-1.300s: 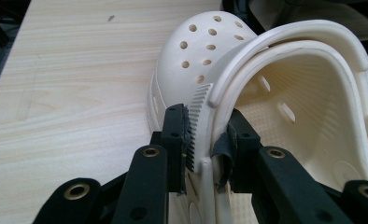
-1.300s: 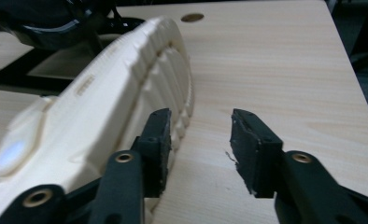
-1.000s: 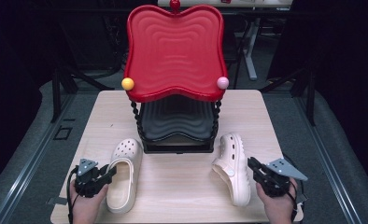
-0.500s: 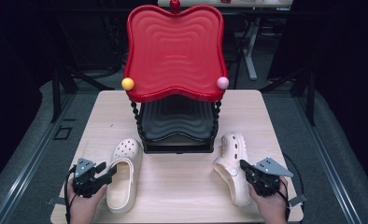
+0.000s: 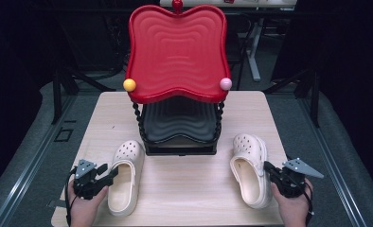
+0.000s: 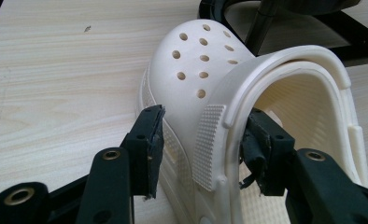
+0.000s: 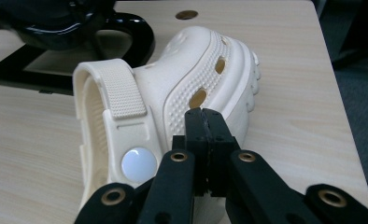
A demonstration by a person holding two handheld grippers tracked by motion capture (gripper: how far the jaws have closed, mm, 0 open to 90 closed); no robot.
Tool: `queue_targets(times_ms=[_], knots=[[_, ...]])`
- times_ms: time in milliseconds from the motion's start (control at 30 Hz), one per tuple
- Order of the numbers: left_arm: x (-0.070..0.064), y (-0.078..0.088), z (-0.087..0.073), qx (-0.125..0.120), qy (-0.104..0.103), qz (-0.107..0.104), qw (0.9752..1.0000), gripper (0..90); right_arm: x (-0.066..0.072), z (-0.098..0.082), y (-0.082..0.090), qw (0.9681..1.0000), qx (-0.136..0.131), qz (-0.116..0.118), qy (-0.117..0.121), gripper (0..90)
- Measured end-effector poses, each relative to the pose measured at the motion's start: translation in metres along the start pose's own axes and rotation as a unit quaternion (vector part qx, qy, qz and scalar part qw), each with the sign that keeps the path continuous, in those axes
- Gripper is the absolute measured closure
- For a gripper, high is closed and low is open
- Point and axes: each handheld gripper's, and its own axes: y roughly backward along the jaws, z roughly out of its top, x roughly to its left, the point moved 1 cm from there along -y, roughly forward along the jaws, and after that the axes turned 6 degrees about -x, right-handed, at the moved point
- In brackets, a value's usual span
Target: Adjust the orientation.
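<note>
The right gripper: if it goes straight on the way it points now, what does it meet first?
The right gripper, jaws shut with nothing between them, points at the outer side wall of the right clog. It would likely meet that wall first; whether it touches already is unclear.

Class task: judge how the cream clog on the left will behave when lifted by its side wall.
The left clog looks like moulded foam, so probably light. Its thin wall may flex. The ridged patch probably resists slipping.

Left gripper jaws spread wide, right gripper jaws pressed together
</note>
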Motion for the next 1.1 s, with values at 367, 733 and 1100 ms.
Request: queue_targets(times_ms=[367, 733, 1100], knots=[[0.000, -0.001, 0.000, -0.001, -0.003, -0.003, 1.0000, 51.0, -0.037, -0.021, -0.014, 0.9943, 0.074, -0.029, -0.071, 90.0], [0.000, 0.003, 0.000, -0.005, -0.005, -0.005, 1.0000, 50.2, -0.034, -0.009, -0.005, 0.9967, -0.013, -0.045, -0.067, 83.6], [-0.001, 0.006, 0.000, -0.007, -0.013, -0.001, 0.9999, 49.8, -0.015, 0.006, -0.011, 0.9986, -0.036, -0.005, -0.039, 88.9]])
